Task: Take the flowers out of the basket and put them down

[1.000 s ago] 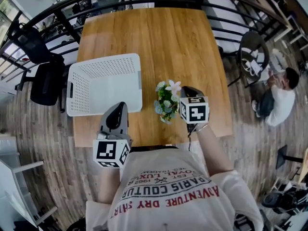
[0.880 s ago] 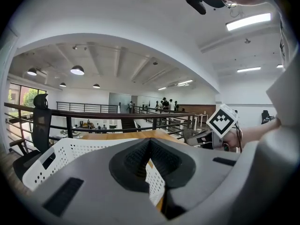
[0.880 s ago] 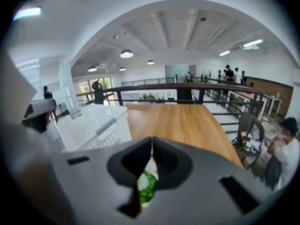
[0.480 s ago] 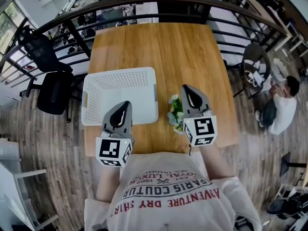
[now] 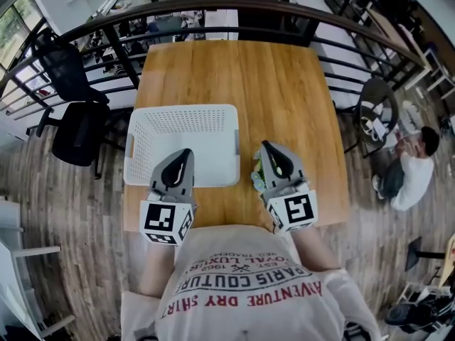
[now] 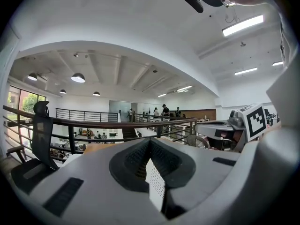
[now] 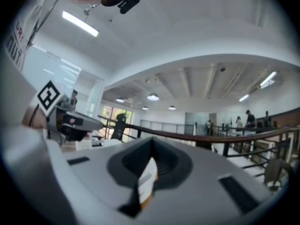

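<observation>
The white perforated basket [image 5: 181, 142] stands empty on the left half of the wooden table [image 5: 242, 77]. The flowers [image 5: 255, 179], a small bunch of pale blooms and green leaves, lie on the table to the right of the basket; only their left edge shows beside my right gripper. My right gripper [image 5: 264, 146] hangs above them, pointing level and shut, with nothing between its jaws [image 7: 151, 143]. My left gripper [image 5: 183, 153] hovers over the basket's near rim, also shut and empty [image 6: 150, 143].
A black railing [image 5: 213, 6] runs behind the table's far edge. A black office chair [image 5: 75, 130] stands left of the table. To the right are a small round table [image 5: 375, 94] and a seated person [image 5: 409, 180].
My right gripper has risen off the tabletop and tipped up to level, leaving the flowers on the table and now covering most of them. The left gripper has lifted a little.
</observation>
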